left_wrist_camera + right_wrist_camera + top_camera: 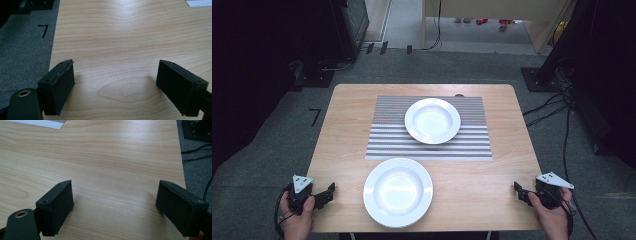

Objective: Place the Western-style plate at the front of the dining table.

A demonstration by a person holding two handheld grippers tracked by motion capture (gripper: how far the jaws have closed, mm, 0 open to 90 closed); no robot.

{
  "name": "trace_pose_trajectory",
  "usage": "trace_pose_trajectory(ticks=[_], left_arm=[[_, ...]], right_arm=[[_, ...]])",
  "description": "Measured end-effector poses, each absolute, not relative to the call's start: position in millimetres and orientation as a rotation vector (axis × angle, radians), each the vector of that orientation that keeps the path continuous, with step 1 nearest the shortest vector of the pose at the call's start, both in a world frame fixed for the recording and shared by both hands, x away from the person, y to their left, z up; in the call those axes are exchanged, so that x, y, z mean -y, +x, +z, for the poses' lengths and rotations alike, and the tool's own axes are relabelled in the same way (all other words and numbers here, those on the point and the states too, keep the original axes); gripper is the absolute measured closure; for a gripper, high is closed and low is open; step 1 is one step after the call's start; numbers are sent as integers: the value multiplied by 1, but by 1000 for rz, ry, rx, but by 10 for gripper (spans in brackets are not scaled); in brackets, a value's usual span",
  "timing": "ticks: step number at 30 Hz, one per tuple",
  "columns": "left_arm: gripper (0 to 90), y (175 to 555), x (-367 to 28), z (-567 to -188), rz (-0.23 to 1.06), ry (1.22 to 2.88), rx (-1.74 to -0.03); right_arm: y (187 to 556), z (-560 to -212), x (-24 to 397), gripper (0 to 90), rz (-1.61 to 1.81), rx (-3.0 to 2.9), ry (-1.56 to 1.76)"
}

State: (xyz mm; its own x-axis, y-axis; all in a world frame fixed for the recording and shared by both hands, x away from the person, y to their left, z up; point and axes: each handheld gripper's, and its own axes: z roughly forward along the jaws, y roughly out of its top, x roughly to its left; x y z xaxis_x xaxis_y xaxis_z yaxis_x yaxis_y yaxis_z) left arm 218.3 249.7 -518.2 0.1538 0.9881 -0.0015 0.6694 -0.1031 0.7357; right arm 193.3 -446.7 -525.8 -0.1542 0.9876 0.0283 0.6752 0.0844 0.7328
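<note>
On the pale wooden counter (347,125), toward its far side: a grey-and-white striped mat (382,135), used below as the landmark. Atop the mat, a little right of its middle: a white plate (432,120), its near rim short of the mat's near edge. Just off the mat's near edge, on bare wood and left of its centre line: a second white plate (398,192), apart from the mat and close to the counter's near edge.

Well to the near left of the mat, at the counter's near-left corner: left gripper (326,193), held in a hand (298,220), grey three-cornered plate on top, cable looping beside the wrist. Jaws wide apart in the left gripper view (115,85), nothing between them but bare wood grain; a corner of the mat at the top right of that view; grey floor (22,55) with a black mark (43,30) off the counter's left edge.

Well to the near right of the mat, at the counter's near-right corner: right gripper (523,192), held in the other hand (553,216), likewise topped by a grey plate. Jaws spread wide in the right gripper view (115,205), bare wood between them; a corner of the mat at the top left of that view; dark cables (197,155) on the floor past the counter's right edge.

Both grippers well apart from either plate.
</note>
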Motion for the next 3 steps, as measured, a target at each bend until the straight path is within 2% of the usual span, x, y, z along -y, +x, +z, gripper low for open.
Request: trace_pose_trajectory(ticks=[3], left_arm=[[152, 218, -250, -518, 690, 1841, -1577]], right_arm=[[193, -526, 447, 135, 848, -1883, 1639]])
